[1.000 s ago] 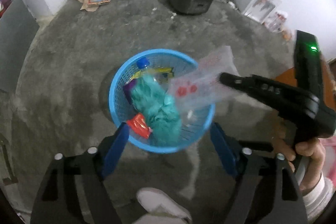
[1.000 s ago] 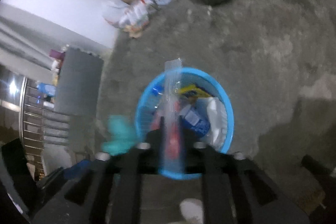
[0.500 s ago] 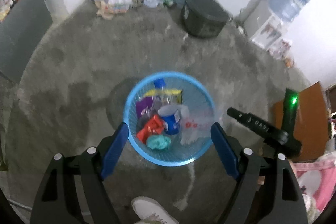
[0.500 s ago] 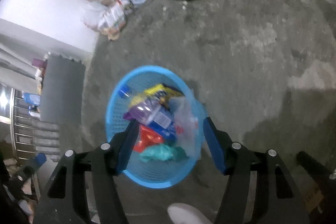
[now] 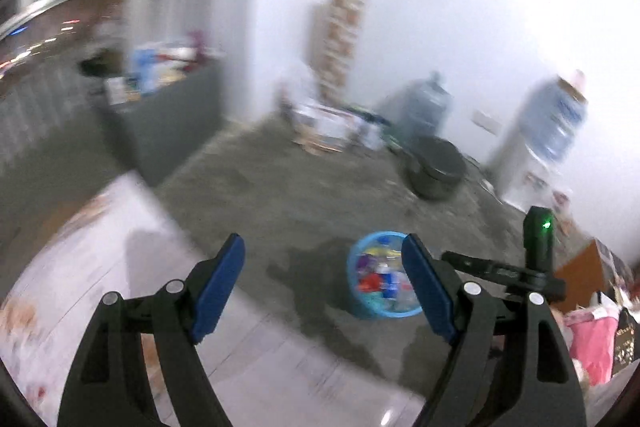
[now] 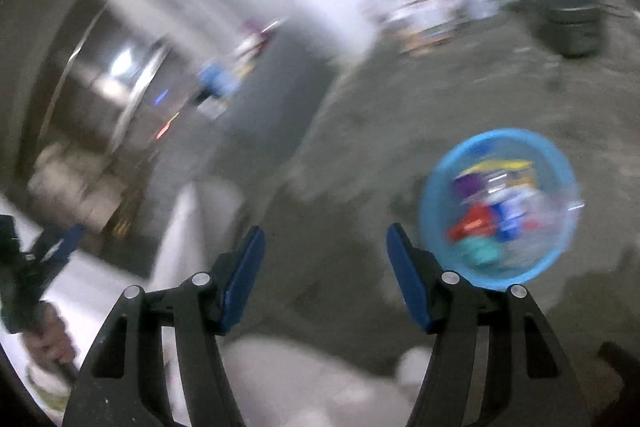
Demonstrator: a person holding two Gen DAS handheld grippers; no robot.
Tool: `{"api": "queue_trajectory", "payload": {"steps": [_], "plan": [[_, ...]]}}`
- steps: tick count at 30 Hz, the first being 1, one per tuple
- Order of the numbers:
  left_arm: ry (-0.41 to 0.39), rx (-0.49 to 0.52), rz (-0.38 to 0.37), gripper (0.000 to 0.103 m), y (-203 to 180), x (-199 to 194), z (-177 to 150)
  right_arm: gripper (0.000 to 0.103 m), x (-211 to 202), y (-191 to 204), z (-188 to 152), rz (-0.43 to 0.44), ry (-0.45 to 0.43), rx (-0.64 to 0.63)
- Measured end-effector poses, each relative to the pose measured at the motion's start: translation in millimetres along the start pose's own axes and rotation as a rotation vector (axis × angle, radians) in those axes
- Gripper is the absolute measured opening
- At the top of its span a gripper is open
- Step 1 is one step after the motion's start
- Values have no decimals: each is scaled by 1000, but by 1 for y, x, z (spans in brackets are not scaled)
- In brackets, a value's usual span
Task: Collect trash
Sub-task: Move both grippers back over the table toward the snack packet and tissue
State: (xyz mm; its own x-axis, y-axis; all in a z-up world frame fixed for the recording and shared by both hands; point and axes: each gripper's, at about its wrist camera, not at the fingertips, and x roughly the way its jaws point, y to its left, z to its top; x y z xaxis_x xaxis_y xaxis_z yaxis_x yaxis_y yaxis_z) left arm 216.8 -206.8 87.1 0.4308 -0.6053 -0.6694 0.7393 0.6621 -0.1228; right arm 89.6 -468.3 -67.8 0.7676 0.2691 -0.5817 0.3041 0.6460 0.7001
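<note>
A round blue basket stands on the grey concrete floor, holding several pieces of trash: red, purple, yellow and teal wrappers and a clear bag. It also shows in the right wrist view, blurred. My left gripper is open and empty, well above and to the left of the basket. My right gripper is open and empty, left of the basket; its body shows in the left wrist view beyond the basket.
A white table top lies at the lower left. A dark round pot, water jugs, a dispenser and piled boxes stand along the far wall. A grey cabinet is at the left. Pink cloth lies at the right.
Both grippers have swung up and to the left, away from the basket, which now looks smaller and sits to the right. The clear bag and teal wrapper now lie in the basket.
</note>
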Motion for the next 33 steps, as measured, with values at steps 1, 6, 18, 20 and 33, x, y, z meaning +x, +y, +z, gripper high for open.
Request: {"api": "queue_trajectory", "payload": {"steps": [1,6,18,20,33], "plan": [[-8,-20,28,78,11,-16,-13,61,8,18,-8,41,53,-36],[-26,-201,86,72,56,-71,-105,60,48,76,-54,138,272,-153],[160,-278,48,30,46,-16,-215,46,104,122,-96,-39,444,-293],[160,-313,26,27,52,-13,-226,44,102,126,-101,-49,456,-305],[115,-347,-47,26,62,-19,-241,7,133,164,-132,-50,563,-360]]}}
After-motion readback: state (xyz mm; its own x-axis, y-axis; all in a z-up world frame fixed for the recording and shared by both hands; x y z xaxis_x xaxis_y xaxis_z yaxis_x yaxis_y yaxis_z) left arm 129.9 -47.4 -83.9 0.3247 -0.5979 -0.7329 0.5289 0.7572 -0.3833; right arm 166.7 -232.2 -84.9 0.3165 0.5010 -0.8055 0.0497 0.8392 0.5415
